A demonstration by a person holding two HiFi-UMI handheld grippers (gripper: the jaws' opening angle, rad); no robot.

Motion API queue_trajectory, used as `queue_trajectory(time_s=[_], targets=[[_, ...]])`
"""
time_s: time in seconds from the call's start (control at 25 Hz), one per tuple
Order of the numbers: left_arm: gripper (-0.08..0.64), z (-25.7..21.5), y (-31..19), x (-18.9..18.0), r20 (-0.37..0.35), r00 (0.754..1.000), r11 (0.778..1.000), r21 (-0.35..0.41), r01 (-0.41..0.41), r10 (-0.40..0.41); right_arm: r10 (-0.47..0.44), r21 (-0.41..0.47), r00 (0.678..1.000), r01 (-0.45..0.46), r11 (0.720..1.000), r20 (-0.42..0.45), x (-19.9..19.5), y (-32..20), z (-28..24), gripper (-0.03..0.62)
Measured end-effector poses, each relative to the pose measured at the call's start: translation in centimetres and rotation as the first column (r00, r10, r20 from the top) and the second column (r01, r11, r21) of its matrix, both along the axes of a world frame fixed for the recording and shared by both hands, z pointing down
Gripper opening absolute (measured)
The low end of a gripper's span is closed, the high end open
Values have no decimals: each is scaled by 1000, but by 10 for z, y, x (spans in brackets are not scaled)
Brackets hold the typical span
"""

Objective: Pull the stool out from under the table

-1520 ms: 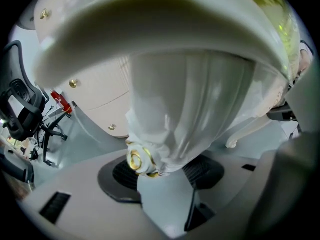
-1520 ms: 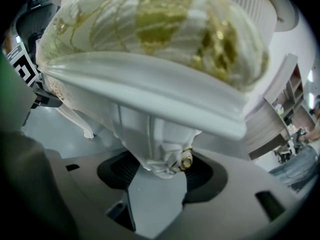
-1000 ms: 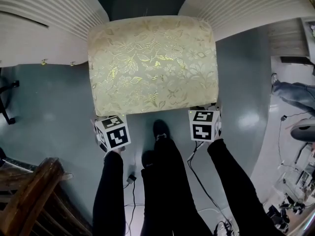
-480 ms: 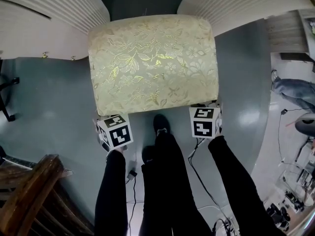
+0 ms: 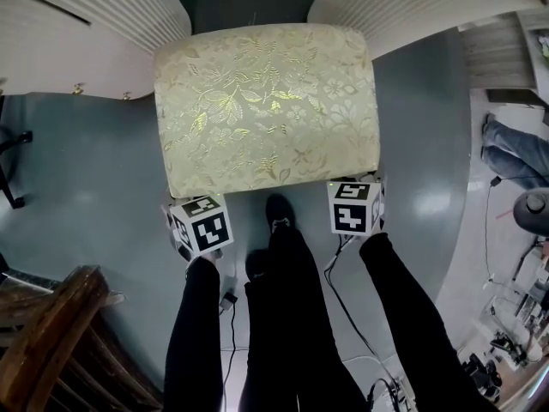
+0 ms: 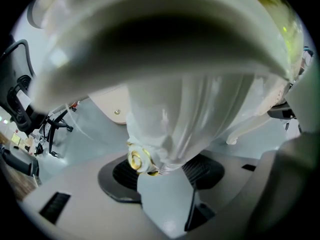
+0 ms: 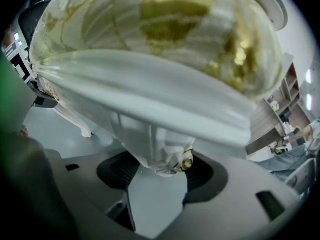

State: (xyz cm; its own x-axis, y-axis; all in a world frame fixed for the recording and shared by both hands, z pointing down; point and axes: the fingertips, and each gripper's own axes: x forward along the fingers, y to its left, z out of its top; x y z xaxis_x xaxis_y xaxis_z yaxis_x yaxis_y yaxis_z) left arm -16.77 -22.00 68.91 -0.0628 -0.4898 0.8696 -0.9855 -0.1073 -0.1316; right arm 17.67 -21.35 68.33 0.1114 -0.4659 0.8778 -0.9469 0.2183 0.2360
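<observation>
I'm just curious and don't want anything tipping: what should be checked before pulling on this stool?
1. Left tongs closed on near-left leg: ok.
2. Right tongs closed on near-right leg: ok.
3. Back legs clear of the table: cannot tell; the seat hides them from above.
4. Stepping room: not ok; a shoe stands right by the seat's near edge.
5. Cable on the floor beside that shoe: not ok, possible trip risk.
6. Wooden chair off to the side: ok.
</observation>
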Motion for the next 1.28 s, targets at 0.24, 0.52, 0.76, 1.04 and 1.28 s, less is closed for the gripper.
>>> queue_trajectory(time_s=[0.24, 0.52, 0.76, 1.04, 1.28], targets=[[262, 0, 0, -2, 21, 999, 999, -12, 38, -37, 78, -7, 996, -79, 997, -39, 2, 1, 1, 273], [262, 0, 13, -2, 23, 993, 991, -57, 117, -116, 197, -9, 976, -199, 980, -87, 5, 8, -1, 273], [262, -1, 23, -4, 41, 991, 988, -76, 131, -128, 310, -72, 950, -313, 947, -50, 4, 31, 5, 272], [262, 6, 58, -1, 28, 987, 975, -152, 160, -158, 287, -139, 958, -285, 948, -9, -9, 51, 10, 230], [121, 8, 70, 18, -52, 986, 972, -183, 146, -158, 279, -150, 960, -277, 949, -11, -11, 55, 9, 73]])
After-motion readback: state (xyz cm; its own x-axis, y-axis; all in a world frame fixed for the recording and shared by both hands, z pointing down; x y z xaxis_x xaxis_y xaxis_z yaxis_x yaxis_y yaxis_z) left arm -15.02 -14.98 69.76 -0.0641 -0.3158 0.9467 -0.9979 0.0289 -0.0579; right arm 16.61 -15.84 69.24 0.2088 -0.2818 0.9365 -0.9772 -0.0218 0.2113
